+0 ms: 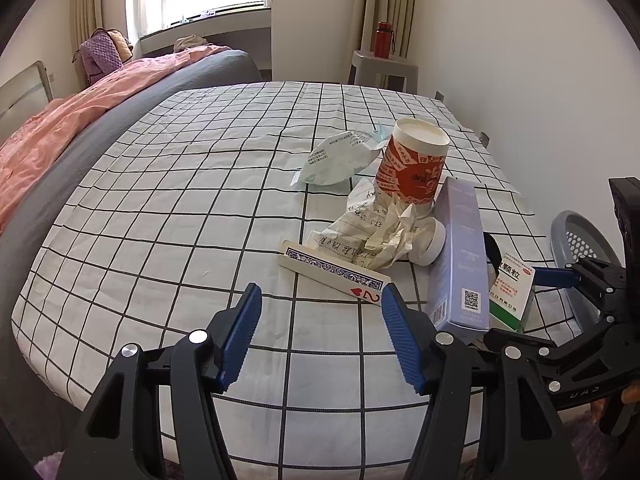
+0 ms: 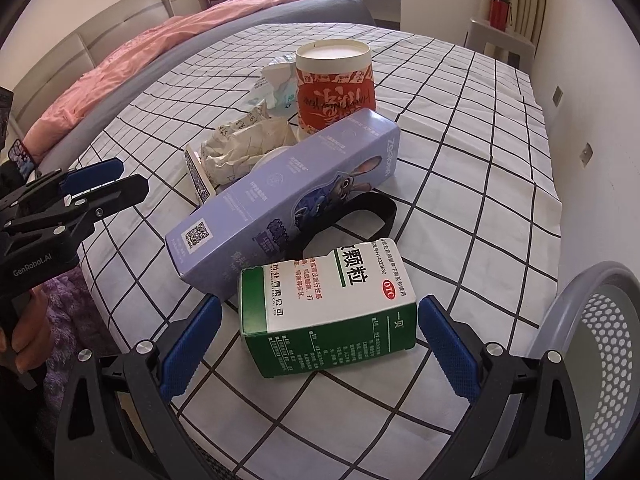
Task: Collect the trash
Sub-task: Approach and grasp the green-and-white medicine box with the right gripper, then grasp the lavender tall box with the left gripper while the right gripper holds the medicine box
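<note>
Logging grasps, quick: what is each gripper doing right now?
Left gripper: open, holding nothing, above the checked cloth.
Right gripper: open wide, straddling the green-and-white medicine box, pads not pressing on it.

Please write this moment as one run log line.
right gripper: open, fingers around green medicine box | left gripper: open, empty | grey basket: at right

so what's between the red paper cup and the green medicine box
In the right wrist view, the purple rabbit-print carton lies across between the red paper cup and green medicine box.
</note>
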{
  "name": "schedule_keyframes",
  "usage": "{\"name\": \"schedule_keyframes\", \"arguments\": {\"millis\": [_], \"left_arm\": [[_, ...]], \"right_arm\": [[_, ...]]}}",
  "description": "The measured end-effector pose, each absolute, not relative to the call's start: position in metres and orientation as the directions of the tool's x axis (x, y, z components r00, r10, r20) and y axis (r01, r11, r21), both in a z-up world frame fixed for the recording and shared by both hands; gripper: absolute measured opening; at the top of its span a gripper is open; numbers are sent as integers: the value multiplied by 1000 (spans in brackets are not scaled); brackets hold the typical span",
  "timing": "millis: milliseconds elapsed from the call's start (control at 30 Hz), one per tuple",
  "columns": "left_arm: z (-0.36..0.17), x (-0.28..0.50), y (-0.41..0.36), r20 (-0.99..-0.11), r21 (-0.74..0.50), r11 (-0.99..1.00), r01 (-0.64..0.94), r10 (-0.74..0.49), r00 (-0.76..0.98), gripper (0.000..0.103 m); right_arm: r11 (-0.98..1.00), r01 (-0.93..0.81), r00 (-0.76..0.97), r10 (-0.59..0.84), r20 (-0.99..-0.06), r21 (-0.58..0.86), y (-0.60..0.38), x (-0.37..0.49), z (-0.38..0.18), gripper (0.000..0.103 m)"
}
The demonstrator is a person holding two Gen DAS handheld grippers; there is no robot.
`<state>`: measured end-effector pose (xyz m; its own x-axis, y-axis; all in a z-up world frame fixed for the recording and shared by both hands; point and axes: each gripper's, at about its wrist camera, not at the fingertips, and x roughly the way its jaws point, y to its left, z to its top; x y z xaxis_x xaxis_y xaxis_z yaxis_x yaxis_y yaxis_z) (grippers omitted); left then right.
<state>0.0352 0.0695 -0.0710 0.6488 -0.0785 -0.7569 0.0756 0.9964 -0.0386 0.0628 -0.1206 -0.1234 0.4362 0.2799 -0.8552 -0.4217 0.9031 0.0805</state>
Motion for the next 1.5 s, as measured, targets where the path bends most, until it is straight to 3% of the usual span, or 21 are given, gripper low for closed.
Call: {"name": "schedule_keyframes", "arguments": {"millis": [167, 300, 967, 1500], "left_arm": [[-73, 36, 71, -762, -40, 996, 74, -79, 643, 61], [-74, 35, 70, -765, -46, 996, 77, -85, 639, 61], [-68, 25, 27, -773, -39, 979, 200, -157, 615, 62], [-73, 50, -9, -801, -27, 976, 216, -150, 579, 63]], "right_arm": [[901, -432, 459, 263, -848, 46, -116, 61, -126, 95], [903, -430, 493, 251, -833, 18, -115, 57, -122, 82], [966, -185, 617, 256, -744, 178, -169, 11, -94, 81], [945, -157, 654, 317, -687, 287, -199, 1, -82, 81]]}}
